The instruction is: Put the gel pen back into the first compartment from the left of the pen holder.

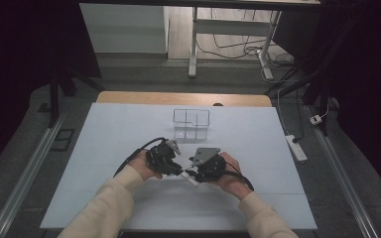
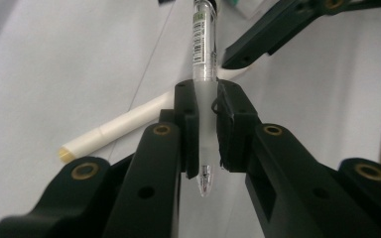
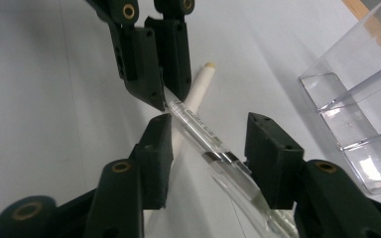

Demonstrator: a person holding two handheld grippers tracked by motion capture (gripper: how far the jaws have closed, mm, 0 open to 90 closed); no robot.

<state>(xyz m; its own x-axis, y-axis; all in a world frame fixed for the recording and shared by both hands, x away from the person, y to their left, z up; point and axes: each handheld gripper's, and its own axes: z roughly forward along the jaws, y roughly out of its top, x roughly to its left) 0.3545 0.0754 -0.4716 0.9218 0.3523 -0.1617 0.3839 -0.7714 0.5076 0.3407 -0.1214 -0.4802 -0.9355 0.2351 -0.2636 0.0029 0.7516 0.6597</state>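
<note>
The left tongs (image 2: 206,134) are clamped on one clear pen (image 2: 203,74), its tip poking out below the pads toward the camera and its barrel running away from them. The right tongs (image 3: 208,153) stand apart around the same pen's far end; the barrel lies slantwise in the gap, near the left pad, and whether it touches that pad I cannot tell. Under the pen, one white pen-like stick (image 3: 198,89) with a yellowish end lies flat on the worktop (image 1: 104,148). Two hands (image 1: 144,166) hold the two tongs close together. Beyond the pen, well apart from it, stands one clear plastic organiser (image 1: 192,124) with several compartments.
</note>
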